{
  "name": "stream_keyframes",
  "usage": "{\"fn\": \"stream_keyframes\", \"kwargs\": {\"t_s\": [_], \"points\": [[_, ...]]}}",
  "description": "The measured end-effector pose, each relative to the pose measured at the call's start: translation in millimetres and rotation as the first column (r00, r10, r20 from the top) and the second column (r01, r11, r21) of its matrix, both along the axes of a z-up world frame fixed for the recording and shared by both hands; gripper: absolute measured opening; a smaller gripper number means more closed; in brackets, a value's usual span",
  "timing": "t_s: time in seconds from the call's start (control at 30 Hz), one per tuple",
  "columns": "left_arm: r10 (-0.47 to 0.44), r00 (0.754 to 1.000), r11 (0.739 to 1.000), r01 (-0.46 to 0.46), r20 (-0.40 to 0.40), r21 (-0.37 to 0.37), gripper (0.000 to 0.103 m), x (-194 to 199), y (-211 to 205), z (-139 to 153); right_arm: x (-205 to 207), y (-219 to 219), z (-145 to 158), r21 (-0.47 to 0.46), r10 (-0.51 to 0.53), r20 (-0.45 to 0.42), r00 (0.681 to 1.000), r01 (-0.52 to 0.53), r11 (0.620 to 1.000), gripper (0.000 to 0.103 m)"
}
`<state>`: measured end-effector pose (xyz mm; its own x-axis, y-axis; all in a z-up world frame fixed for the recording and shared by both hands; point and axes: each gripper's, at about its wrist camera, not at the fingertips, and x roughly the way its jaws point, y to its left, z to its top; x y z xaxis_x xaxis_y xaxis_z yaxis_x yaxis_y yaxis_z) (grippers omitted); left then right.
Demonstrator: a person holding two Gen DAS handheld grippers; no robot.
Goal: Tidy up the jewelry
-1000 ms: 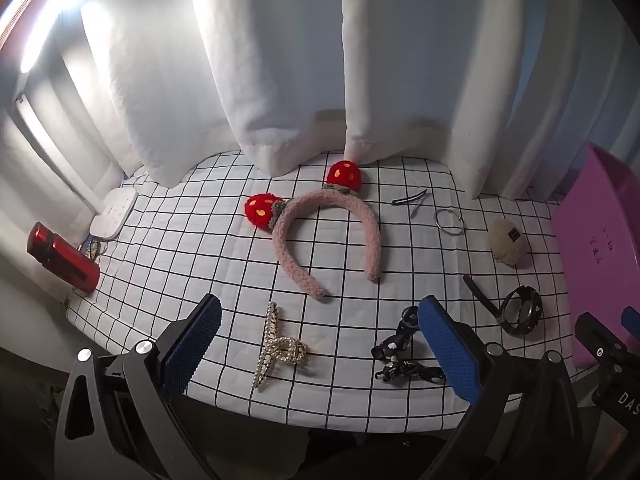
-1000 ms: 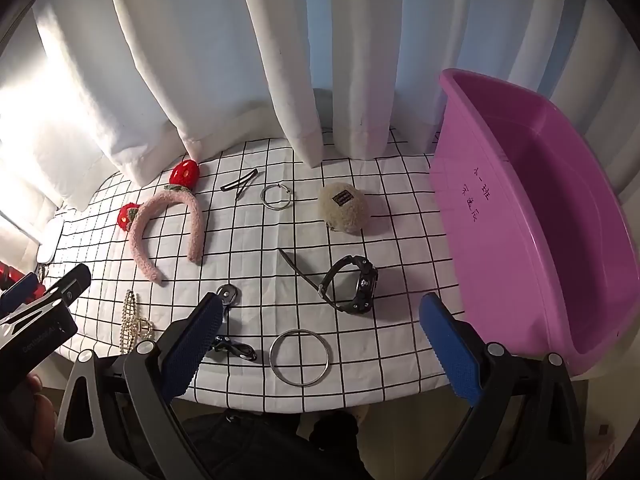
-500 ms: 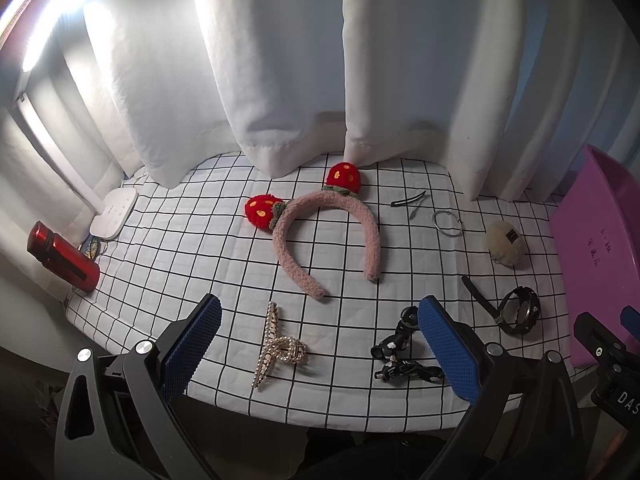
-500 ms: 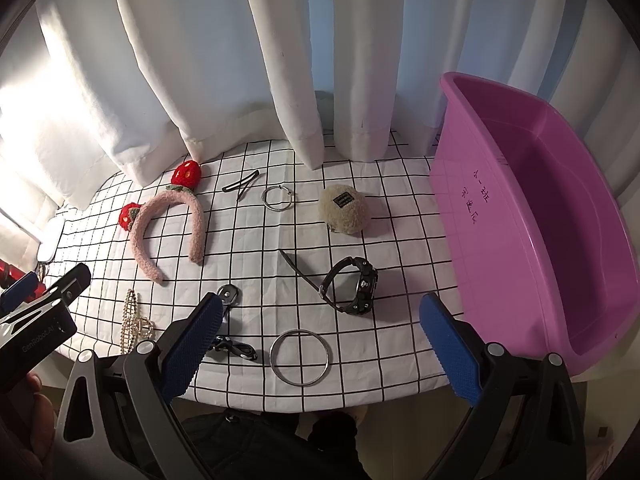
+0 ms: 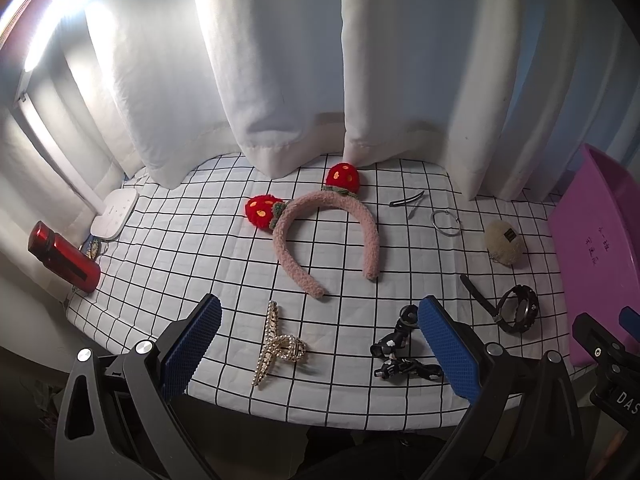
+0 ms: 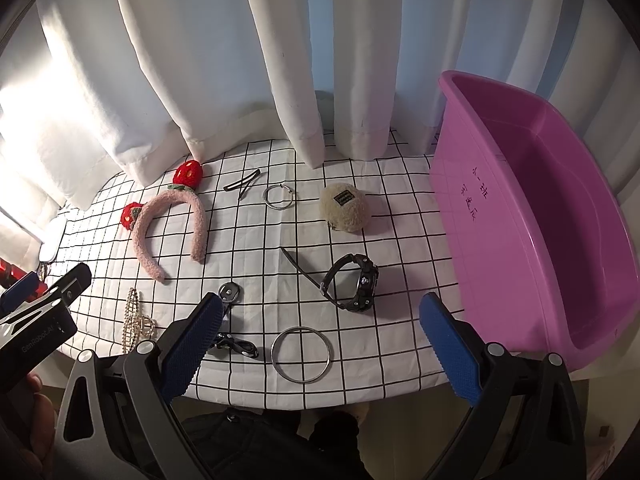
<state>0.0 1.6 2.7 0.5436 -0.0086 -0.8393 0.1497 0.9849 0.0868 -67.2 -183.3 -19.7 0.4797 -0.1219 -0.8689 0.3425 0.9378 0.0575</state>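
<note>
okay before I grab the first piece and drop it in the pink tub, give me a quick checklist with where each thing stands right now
1. Right tool open and holding nothing: ok.
2. Left tool open and holding nothing: ok.
3. Pink tub has room; the visible inside looks bare: ok.
4. Nearest piece, the large metal ring, lies flat between the right tool's fingers, apart from the black watch: ok.
5. Path from ring to tub free of obstacles: ok.
6. Black clips may be tangled together: cannot tell.
</note>
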Motion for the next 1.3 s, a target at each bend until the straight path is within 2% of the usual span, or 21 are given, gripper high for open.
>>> {"fn": "stream_keyframes", "kwargs": {"t_s": [0.6, 0.83, 1.03, 1.13, 1.3], "points": [[0.001, 1.000, 1.000, -0.001, -0.001, -0.004, 0.097, -3, 1, 3, -1, 1, 0, 0.007, 0.001, 0.007, 1.000, -0.001, 1.000, 0.094], [0.013, 1.000, 1.000, -0.013, -0.028, -0.015, 0.097, -4, 6, -1, -3, 0, -6, 0.032, 0.008, -0.001, 1.000, -0.008, 0.999, 0.094], [0.051, 0.995, 0.998, -0.054, -0.081, -0.037, 0.097, -1, 20, -18, -5, -5, -23, 0.040, 0.023, -0.043, 0.999, -0.021, 0.999, 0.094], [0.071, 0.992, 0.997, -0.074, -0.101, -0.029, 0.097, -2, 30, -33, -6, -8, -39, 0.053, 0.030, -0.078, 0.997, -0.026, 0.998, 0.094], [0.114, 0.984, 0.991, -0.123, -0.135, -0.060, 0.097, -3, 53, -56, -5, -17, -67, 0.072, 0.037, -0.121, 0.992, -0.029, 0.997, 0.094]]}}
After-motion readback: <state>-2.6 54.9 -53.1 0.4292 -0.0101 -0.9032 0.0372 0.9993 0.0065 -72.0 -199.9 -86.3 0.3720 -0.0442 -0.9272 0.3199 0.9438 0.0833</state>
